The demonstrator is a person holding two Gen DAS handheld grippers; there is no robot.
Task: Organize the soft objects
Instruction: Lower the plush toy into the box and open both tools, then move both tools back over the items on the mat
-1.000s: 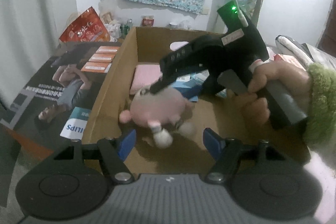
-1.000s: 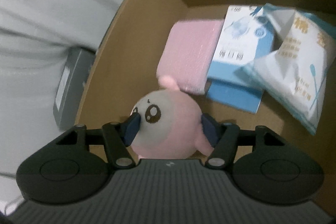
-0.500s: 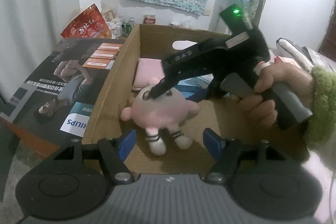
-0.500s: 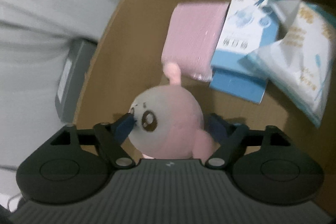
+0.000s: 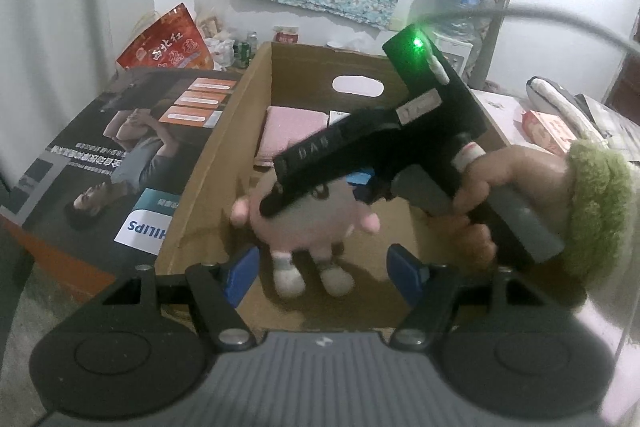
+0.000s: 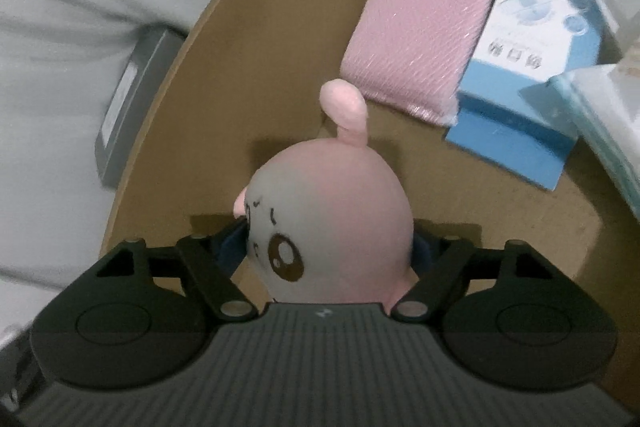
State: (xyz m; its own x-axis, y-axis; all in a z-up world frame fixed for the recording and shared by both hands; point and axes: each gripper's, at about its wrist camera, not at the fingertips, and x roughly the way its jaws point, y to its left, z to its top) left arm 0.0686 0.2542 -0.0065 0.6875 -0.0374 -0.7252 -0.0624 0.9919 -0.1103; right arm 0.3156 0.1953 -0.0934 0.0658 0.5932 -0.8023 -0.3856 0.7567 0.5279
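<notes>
Step in hand, by my judgement: setting the plush toy (image 6: pixel 332 223) into the cardboard box (image 5: pixel 208 163), the landmark for all places below

Box: open top, a hand-hole in its far wall. Its far half holds a pink pack (image 6: pixel 416 39), a blue-and-white packet (image 6: pixel 524 67) just beside that, and a pale bag (image 6: pixel 608 119) overlapping the packet. The near half is bare floor, open room for the toy. A printed carton (image 5: pixel 120 155) lies outside, against the left wall

Toy: inside the box, near its left wall, feet close to the floor; whether it rests there I cannot tell

Right gripper (image 6: pixel 330 251): 2 jaws either side of the toy's head, closing at this moment; whether the pads press on it I cannot tell

Left gripper (image 5: pixel 320 267): wide, nothing between the jaws, at the near edge of the box

Next move calls for a clear release and a lift straight up, keeping off the left wall
</notes>
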